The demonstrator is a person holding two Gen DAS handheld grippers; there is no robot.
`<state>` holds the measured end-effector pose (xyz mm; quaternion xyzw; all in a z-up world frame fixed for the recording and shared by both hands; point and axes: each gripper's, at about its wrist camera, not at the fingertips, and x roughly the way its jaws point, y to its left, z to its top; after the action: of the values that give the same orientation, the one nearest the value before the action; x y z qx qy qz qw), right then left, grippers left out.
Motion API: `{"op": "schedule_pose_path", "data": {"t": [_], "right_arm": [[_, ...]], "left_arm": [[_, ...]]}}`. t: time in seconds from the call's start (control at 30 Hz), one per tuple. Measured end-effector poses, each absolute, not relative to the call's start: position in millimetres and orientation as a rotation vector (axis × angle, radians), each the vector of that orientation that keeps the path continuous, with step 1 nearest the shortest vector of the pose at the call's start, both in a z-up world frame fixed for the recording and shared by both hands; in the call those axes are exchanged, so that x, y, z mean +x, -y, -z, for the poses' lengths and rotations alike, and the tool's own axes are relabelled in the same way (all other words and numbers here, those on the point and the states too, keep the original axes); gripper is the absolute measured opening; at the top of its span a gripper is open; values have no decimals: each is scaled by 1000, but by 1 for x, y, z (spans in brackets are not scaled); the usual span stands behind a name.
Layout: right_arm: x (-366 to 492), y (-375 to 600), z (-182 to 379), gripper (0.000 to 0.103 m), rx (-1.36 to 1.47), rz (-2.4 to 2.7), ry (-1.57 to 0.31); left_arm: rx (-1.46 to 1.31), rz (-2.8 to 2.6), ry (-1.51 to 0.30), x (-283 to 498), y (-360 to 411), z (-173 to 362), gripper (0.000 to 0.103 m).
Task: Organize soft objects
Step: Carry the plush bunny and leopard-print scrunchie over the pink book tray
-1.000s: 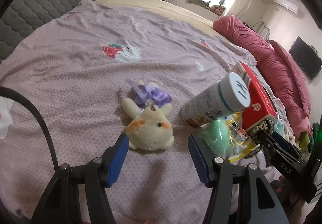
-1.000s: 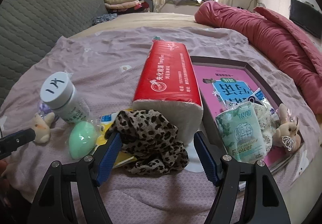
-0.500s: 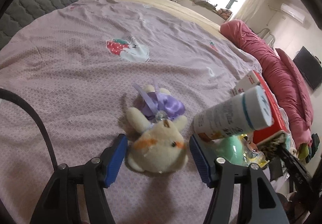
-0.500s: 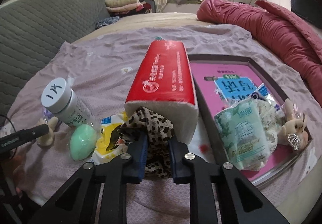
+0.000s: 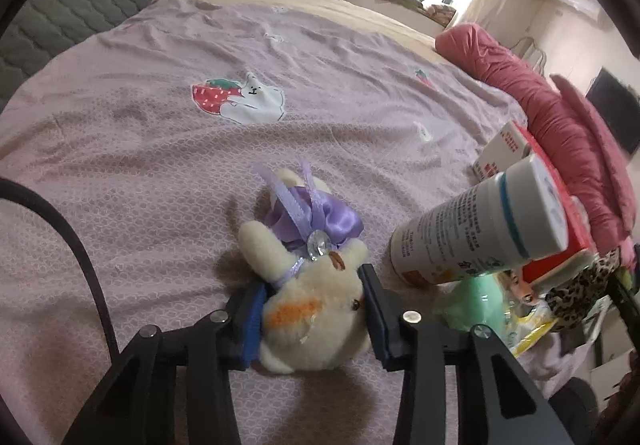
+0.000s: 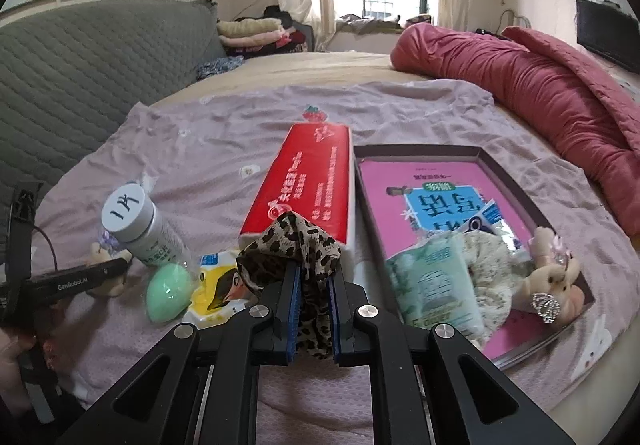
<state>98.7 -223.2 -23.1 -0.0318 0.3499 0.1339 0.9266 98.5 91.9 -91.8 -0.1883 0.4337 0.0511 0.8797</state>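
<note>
A cream plush rabbit (image 5: 316, 317) with a purple satin bow lies on the lilac bedspread (image 5: 160, 165). My left gripper (image 5: 314, 279) straddles its head, the jaws closing, and both pads touch the plush. In the right wrist view the left gripper (image 6: 80, 281) shows at the left edge, over the rabbit (image 6: 106, 285). My right gripper (image 6: 313, 273) is shut on a leopard-print cloth (image 6: 292, 241) and holds it just above the bed, in front of a red tissue pack (image 6: 312, 181).
A dark-rimmed tray (image 6: 512, 189) to the right holds a pink book, a green packet (image 6: 432, 281), a floral scrunchie (image 6: 484, 257) and a small plush (image 6: 552, 273). A white bottle (image 6: 140, 221), a green egg-shaped sponge (image 6: 168, 291) and a yellow packet (image 6: 216, 289) lie between the grippers. A red quilt (image 6: 540, 85) lines the right side.
The left gripper came forward and down over the rabbit and its jaws narrowed onto the head. The right gripper shut on the leopard cloth and raised it off the bed.
</note>
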Motion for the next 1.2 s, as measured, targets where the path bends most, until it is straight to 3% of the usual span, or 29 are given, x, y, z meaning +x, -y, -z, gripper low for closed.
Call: {"op": "schedule_pose_path", "data": {"t": [0.6, 0.87, 1.2], "right_arm": [[80, 243, -7, 12, -30, -281, -626], [73, 270, -24, 12, 46, -241, -558], [77, 306, -33, 12, 139, -182, -519]], "left_arm": [[-376, -48, -705, 65, -65, 4, 43], [-316, 11, -644, 68, -22, -42, 43], [-195, 109, -666, 92, 56, -58, 43]]}}
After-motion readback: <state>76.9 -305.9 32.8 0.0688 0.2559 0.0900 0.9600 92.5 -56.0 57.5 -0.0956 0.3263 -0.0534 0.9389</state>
